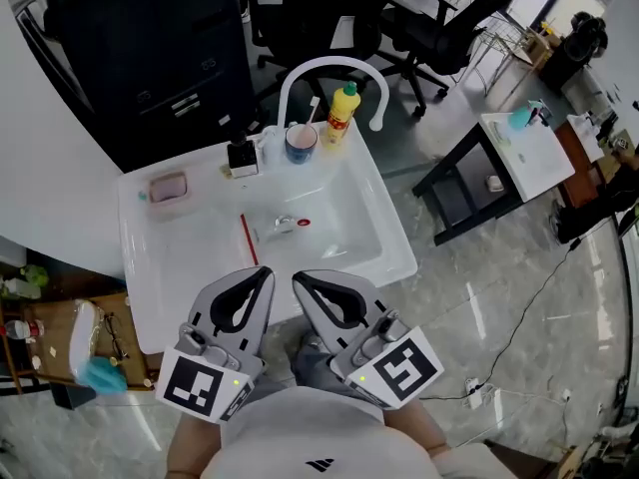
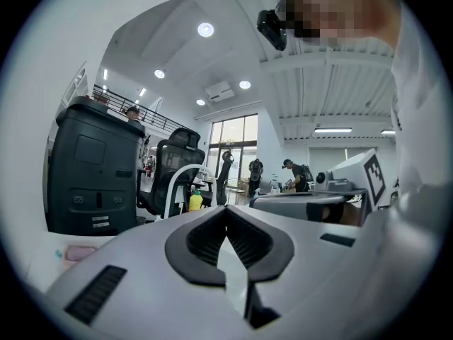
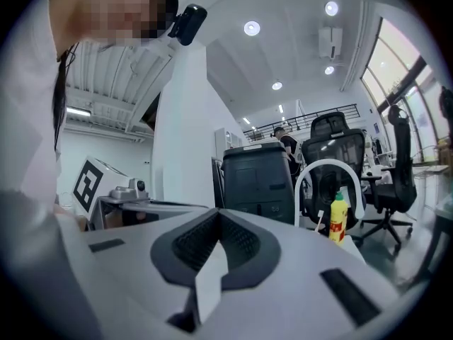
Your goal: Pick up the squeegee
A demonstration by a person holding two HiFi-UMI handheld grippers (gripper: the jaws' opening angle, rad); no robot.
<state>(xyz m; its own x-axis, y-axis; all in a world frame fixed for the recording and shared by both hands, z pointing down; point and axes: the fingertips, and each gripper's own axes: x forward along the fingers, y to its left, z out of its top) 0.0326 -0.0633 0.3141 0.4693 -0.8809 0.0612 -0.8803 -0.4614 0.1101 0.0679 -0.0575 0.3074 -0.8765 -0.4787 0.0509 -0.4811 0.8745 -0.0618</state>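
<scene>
A white basin (image 1: 371, 200) lies in front of me. In it are a thin red strip (image 1: 247, 239), which may be the squeegee's edge, and a small clear piece with a red tip (image 1: 288, 223). I cannot tell which is the squeegee. My left gripper (image 1: 268, 272) and right gripper (image 1: 298, 279) hover side by side over the basin's near rim, short of both items. Both are shut with nothing between the jaws. The left gripper view shows its tips (image 2: 226, 208) meeting. In the right gripper view the tips (image 3: 218, 212) also meet.
A white arched faucet (image 1: 329, 66), a yellow bottle (image 1: 342, 111), a cup (image 1: 301, 142) and a black-and-white box (image 1: 242, 157) stand at the basin's far rim. A pink soap dish (image 1: 168, 187) sits far left. Behind are a black cabinet (image 1: 150, 48) and office chairs (image 1: 449, 18).
</scene>
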